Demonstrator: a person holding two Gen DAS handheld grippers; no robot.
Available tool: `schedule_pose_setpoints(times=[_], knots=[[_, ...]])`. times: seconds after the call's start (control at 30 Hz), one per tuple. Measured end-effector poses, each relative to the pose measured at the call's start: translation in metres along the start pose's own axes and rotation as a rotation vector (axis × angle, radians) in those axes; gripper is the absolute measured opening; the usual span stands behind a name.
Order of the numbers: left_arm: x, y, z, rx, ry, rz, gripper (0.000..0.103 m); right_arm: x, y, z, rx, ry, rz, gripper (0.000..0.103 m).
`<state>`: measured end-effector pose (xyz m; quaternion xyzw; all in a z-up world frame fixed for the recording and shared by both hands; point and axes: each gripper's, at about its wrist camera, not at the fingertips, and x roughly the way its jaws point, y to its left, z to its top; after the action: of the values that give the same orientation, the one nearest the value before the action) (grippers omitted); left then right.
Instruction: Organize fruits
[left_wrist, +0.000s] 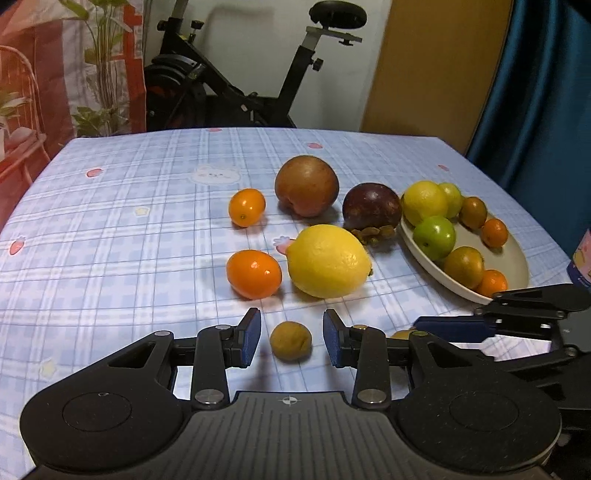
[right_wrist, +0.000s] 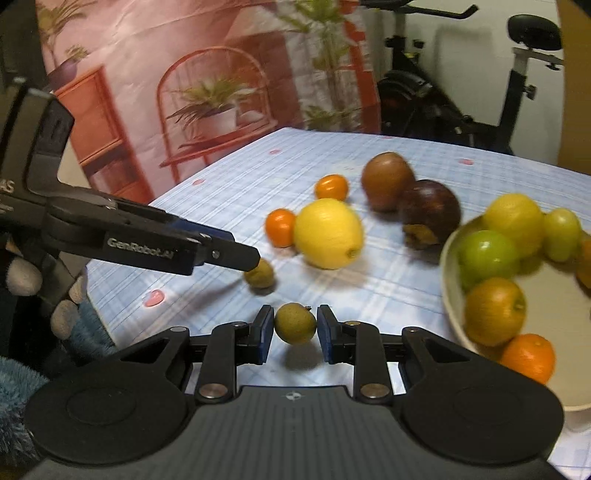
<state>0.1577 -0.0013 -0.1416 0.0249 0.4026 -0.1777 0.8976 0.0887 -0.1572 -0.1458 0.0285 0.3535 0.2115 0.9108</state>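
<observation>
So the right gripper (right_wrist: 294, 334) is clenched on a small round brownish-green longan-like fruit (right_wrist: 295, 323), pads pressing it from both sides, just short of the shallow cream oval plate (right_wrist: 448, 258) where a pile of green, yellow and orange fruit already sits. The left gripper (left_wrist: 290, 338) is released, jaws straddling a second small tan-brown round fruit (left_wrist: 290, 340) that lies on the blue plaid tablecloth (left_wrist: 129, 221), with gaps on both sides and nothing pinched yet.

What I'd worry about: that held fruit is tiny, round and hard, so it could squirt out of the pads if the hand swings fast. Dropping it onto the crowded near end of the plate might also knock the orange citrus at the rim (right_wrist: 528, 356) off. The two grippers are close too, so they could bump.

The right wrist view shows the grip itself and the person's gloved fingertips (right_wrist: 22, 277) on the left tool. The left wrist view hides that fruit almost entirely, but shows the plate's bare far side and the big yellow lemon (left_wrist: 328, 260) just before it.
</observation>
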Motion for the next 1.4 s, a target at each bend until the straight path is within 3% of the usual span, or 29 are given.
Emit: schedule_pose_setpoints(times=[0.27, 0.37, 1.4], knots=[[0.014, -0.003, -0.003, 0.012, 0.033, 0.009, 0.038, -0.005, -0.005, 0.001, 0.013, -0.01, -0.01, 0.028], [0.013, -0.004, -0.005, 0.017, 0.019, 0.017, 0.028, -0.006, -0.004, 0.001, 0.014, -0.012, -0.011, 0.028], [-0.011, -0.003, -0.01, -0.01, -0.074, 0.0, 0.028, -0.011, -0.004, 0.003, 0.02, -0.035, -0.023, 0.028]])
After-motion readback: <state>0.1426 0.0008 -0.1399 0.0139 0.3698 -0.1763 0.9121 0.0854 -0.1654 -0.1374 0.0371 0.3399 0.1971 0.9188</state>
